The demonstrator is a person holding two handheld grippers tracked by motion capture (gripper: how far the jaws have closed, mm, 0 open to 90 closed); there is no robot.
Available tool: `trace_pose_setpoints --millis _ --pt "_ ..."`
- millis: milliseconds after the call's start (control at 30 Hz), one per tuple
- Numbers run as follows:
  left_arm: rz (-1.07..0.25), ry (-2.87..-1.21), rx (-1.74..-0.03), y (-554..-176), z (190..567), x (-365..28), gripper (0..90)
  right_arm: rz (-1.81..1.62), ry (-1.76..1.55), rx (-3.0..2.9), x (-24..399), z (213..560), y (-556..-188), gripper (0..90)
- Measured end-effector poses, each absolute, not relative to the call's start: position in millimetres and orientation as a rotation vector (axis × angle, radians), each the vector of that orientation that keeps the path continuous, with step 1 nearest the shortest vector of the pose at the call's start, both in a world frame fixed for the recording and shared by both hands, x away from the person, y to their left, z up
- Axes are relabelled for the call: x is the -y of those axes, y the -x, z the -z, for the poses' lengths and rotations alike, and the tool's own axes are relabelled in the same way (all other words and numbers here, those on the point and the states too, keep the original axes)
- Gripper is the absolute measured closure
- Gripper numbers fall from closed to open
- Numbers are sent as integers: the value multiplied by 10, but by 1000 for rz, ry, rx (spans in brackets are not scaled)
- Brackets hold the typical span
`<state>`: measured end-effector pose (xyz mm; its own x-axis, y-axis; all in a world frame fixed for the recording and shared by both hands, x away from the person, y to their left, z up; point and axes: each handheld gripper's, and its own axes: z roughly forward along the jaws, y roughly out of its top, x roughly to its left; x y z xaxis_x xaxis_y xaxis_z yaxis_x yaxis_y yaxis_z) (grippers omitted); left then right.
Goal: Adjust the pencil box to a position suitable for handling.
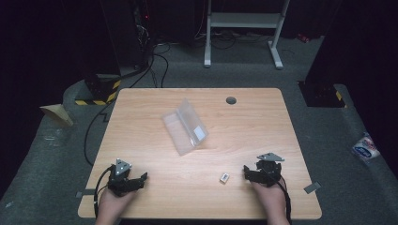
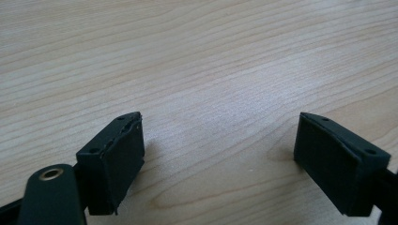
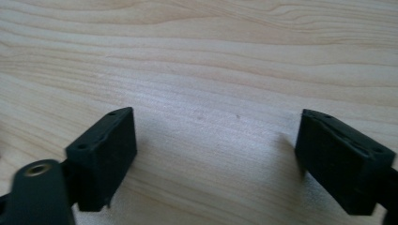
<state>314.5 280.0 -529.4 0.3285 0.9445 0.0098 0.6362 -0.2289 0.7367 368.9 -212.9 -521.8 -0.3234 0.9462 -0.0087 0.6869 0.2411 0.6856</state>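
Note:
My left gripper point(image 1: 141, 180) rests near the front left corner of the wooden table point(image 1: 141, 117), held in a hand, jaws pointing right. In the left gripper view its jaws point(image 2: 219, 119) stand apart over bare wood with nothing between them. My right gripper point(image 1: 246, 173) sits near the front right, jaws pointing left, and is open point(image 3: 216, 115) over bare wood. A small white block point(image 1: 225, 177) lies on the table just left of the right gripper's tips. A clear plastic case point(image 1: 185, 126) lies open in the middle of the table.
A round cable hole point(image 1: 231, 100) sits in the table's far edge region. Beyond the table stand a white metal frame point(image 1: 244, 21) and black equipment with cables point(image 1: 117, 56). A packet point(image 1: 365, 147) lies on the floor to the right.

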Motion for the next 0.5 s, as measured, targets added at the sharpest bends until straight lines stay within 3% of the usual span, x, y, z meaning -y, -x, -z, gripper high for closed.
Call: trace_pose_setpoints --millis 500 --pt "-587 -1981 -1395 -3212 5308 -2769 34 -975 -1388 -2080 1932 4972 -3778 196"
